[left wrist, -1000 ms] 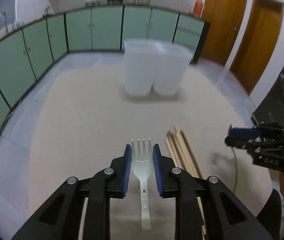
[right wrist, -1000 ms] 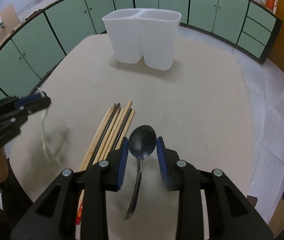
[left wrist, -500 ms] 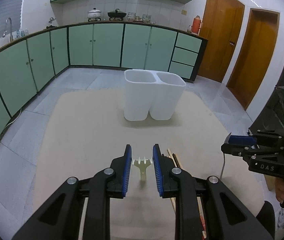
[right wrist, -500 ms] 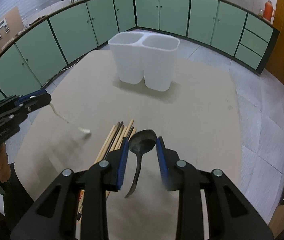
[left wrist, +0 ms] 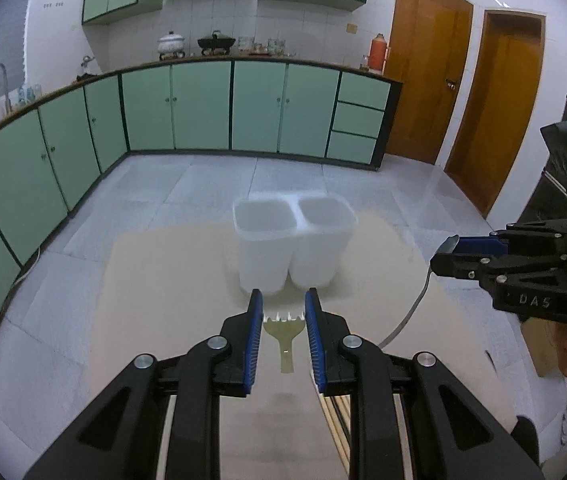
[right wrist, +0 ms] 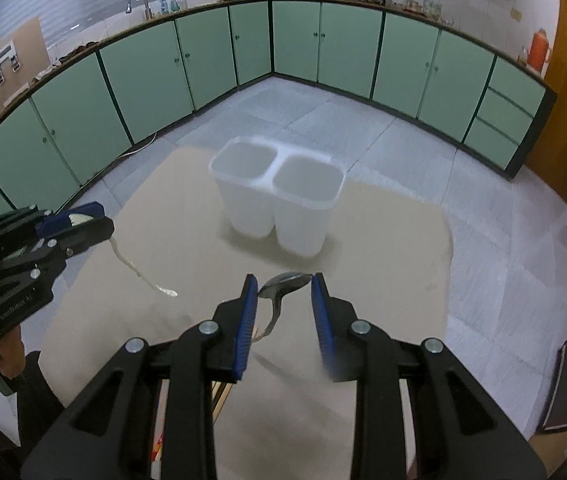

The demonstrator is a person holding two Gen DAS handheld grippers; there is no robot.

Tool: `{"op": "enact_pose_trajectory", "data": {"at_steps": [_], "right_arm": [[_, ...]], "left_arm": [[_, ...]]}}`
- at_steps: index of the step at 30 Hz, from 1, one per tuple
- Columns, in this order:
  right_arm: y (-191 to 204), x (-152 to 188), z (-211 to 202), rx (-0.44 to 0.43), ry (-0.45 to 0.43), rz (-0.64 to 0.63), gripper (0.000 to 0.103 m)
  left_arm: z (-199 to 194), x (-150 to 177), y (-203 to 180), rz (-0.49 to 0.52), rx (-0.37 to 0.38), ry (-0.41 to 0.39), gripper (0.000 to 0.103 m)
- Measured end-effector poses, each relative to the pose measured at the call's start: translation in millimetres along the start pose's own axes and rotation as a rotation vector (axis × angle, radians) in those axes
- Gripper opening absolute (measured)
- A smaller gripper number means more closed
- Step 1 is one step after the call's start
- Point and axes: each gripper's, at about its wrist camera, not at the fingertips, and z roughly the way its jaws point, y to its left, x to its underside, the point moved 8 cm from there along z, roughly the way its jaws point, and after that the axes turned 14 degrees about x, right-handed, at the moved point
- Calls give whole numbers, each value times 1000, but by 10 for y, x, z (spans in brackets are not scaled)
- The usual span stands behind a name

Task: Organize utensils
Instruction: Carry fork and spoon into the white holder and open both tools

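A wide beige table top (left wrist: 171, 280) is seen from above in both wrist views. Near its far edge a white translucent plastic two-compartment utensil holder (left wrist: 293, 246) stands upright; both compartments appear empty, though the holder is blurred. At the near edge, partly hidden under the gripper bodies, a bundle of wooden chopsticks (left wrist: 337, 424) lies on the table.

The black left gripper with blue pads (left wrist: 283, 316) is held above the table, well short of the holder. Its jaws are narrowly parted and pressed against the head of a pale cream plastic fork (left wrist: 283, 330), which is clear of the table, its tines pointing toward the holder and its handle hanging down and back toward the camera.

The black right gripper with blue pads (right wrist: 283, 294) is likewise held above the table, beside the left one. Its jaws are closed on the bowl of a dark metal spoon (right wrist: 281, 290), whose handle hangs down below the pads.
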Motion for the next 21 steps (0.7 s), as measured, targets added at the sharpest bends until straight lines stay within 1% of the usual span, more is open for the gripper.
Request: {"op": "enact_pose_trajectory", "data": {"at_steps": [3, 5, 8, 11, 13, 16, 19, 21], "right_arm": [[-69, -320, -63, 10, -19, 2, 26], [-110, -545, -117, 15, -37, 6, 26], [-189, -870, -193, 27, -70, 16, 26], [-251, -1162, -185, 44, -93, 27, 26], [-291, -1280, -94, 58, -99, 33, 26], [-320, -1366, 168, 100, -94, 33, 26], [-329, -1318, 526, 140, -70, 25, 26], [-315, -1228, 766, 143, -34, 25, 26]], "left_arm": [[-31, -358, 23, 4, 3, -22, 22], [-72, -653, 41, 10, 1, -49, 22], [-82, -982, 70, 19, -8, -85, 22], [15, -1302, 142, 30, -23, -120, 22], [147, -1399, 214, 29, -37, -127, 22], [425, -1416, 360, 20, -52, -123, 22], [759, -1250, 541, -27, -43, -91, 22], [939, -1099, 614, -50, -38, -61, 22]]}}
